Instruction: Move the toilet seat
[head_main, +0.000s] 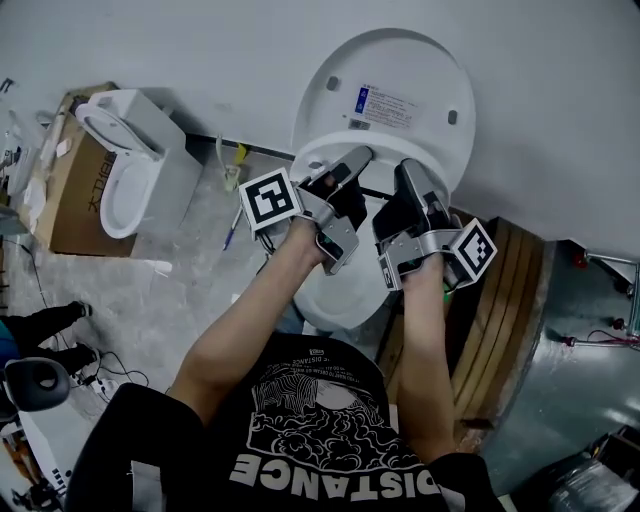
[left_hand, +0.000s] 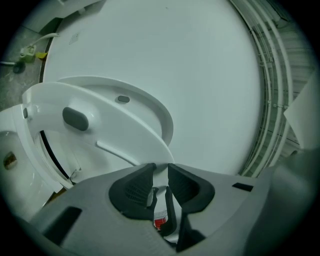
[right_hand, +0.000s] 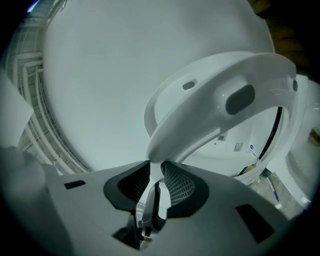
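A white toilet stands below me in the head view, its lid (head_main: 395, 90) upright against the wall. The toilet seat (head_main: 322, 156) is lifted off the bowl (head_main: 345, 290) and hangs tilted in front of the lid. My left gripper (head_main: 345, 175) and right gripper (head_main: 410, 180) both reach its front rim, side by side. In the left gripper view the seat (left_hand: 100, 125) runs down into the left gripper (left_hand: 160, 172), whose dark pads pinch its edge. In the right gripper view the seat (right_hand: 215, 110) ends between the pads of the right gripper (right_hand: 156, 172), which is shut on the rim.
A second toilet (head_main: 125, 165) rests on a cardboard box (head_main: 75, 200) at the left. Stacked wooden boards (head_main: 505, 300) lie to the right of the bowl. Cables and a dark chair (head_main: 35, 385) sit at the lower left, and a white wall (head_main: 560, 110) stands behind the lid.
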